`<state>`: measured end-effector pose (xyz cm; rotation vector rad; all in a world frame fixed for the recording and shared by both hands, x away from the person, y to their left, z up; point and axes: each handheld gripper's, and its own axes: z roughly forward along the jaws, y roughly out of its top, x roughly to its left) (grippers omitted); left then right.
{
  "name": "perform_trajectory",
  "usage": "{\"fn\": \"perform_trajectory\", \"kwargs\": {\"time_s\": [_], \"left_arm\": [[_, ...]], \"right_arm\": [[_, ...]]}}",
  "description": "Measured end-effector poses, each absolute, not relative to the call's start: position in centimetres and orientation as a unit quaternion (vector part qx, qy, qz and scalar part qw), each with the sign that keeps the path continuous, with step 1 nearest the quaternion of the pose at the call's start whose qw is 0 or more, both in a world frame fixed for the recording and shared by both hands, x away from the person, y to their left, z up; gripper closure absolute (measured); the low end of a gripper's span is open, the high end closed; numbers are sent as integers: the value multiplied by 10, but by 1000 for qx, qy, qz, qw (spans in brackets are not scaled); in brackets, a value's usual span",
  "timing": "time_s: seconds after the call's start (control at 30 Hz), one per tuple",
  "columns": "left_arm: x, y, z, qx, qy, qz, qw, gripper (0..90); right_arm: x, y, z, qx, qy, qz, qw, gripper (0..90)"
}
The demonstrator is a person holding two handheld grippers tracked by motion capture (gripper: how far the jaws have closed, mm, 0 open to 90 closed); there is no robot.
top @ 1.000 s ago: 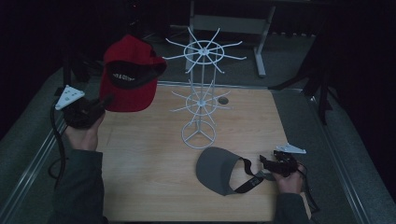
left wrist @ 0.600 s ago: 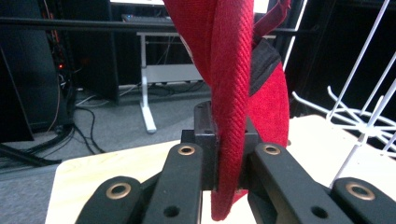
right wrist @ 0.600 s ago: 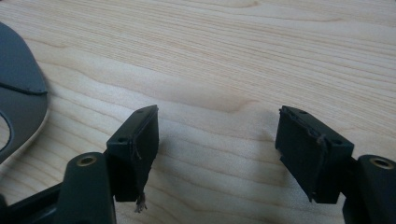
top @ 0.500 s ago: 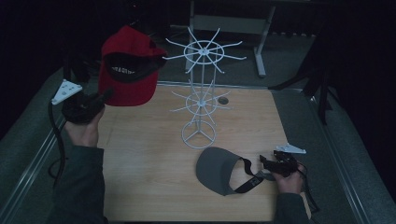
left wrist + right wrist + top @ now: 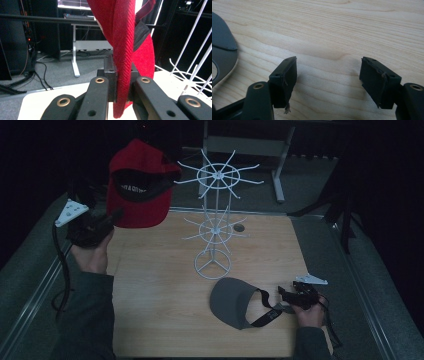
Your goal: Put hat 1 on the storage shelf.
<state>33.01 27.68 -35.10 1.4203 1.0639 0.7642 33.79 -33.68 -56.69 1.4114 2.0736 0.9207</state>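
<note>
A red cap (image 5: 137, 185) with a black inside band hangs in the air at the upper left, just left of the top ring of a white wire rack (image 5: 215, 220). My left gripper (image 5: 117, 215) is shut on the cap's brim from below. In the left gripper view the red cap (image 5: 125, 37) stands on edge, pinched by my left gripper (image 5: 122, 75), with the rack's white wires (image 5: 195, 50) to the right. A grey visor (image 5: 232, 302) with a black strap lies flat near the table's front. My right gripper (image 5: 285, 292) rests open just right of it, with bare wood under my right gripper (image 5: 328, 80) and the visor (image 5: 222, 45) off to its left.
The wooden table (image 5: 150, 285) has a small round hole (image 5: 239, 227) behind the rack. Grey padding borders the table on both sides. A metal desk frame (image 5: 250, 145) stands at the back and a black stand (image 5: 345, 215) at the right.
The left hand has lifted the red cap slightly higher beside the rack's top ring. The right hand and the visor have stayed where they were.
</note>
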Motion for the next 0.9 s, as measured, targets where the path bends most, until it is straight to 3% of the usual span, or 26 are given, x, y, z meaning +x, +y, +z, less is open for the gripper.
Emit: {"fn": "perform_trajectory", "kwargs": {"time_s": [0.9], "left_arm": [[317, 273, -332, 589, 417, 321, 613, 861]], "right_arm": [[338, -337, -567, 514, 755, 335, 233, 301]]}}
